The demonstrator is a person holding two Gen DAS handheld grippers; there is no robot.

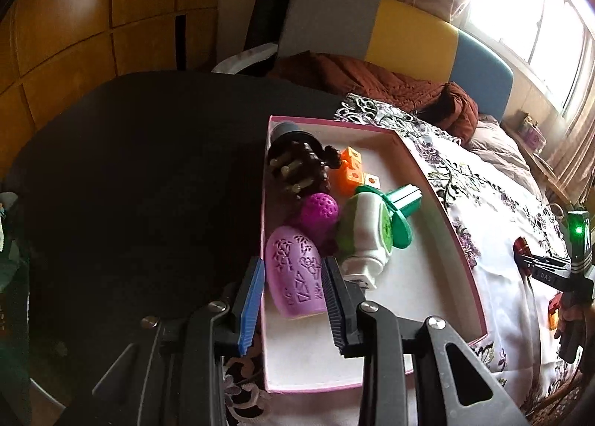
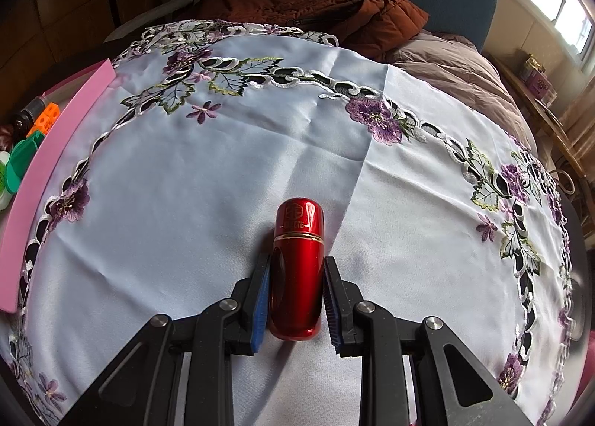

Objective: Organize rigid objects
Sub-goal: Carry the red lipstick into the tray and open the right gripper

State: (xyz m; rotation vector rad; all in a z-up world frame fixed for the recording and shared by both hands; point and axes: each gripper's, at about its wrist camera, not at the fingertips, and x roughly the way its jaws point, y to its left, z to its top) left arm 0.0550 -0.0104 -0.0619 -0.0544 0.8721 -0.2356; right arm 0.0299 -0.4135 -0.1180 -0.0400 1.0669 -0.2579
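Observation:
A purple embossed oval piece (image 1: 295, 273) lies in the near left corner of a pink-rimmed box (image 1: 327, 123). My left gripper (image 1: 293, 266) straddles it, open, with a thin gap at the blue left pad. The box also holds a dark brown toy (image 1: 297, 165), orange cubes (image 1: 351, 165), a purple dimpled ball (image 1: 319, 212) and a green-and-white gadget (image 1: 366, 236). In the right wrist view my right gripper (image 2: 297, 262) is shut on a glossy red canister (image 2: 295, 269), held low over the embroidered white tablecloth (image 2: 223, 165). The box's pink wall (image 2: 55, 143) shows at the far left there.
A dark tabletop (image 1: 148, 165) lies left of the box. Behind the table a brown jacket (image 1: 372, 80) rests on a bed with a grey, yellow and blue headboard (image 1: 409, 35). A hand (image 1: 569, 318) holds the right gripper at the frame's right edge. Windows are at the right.

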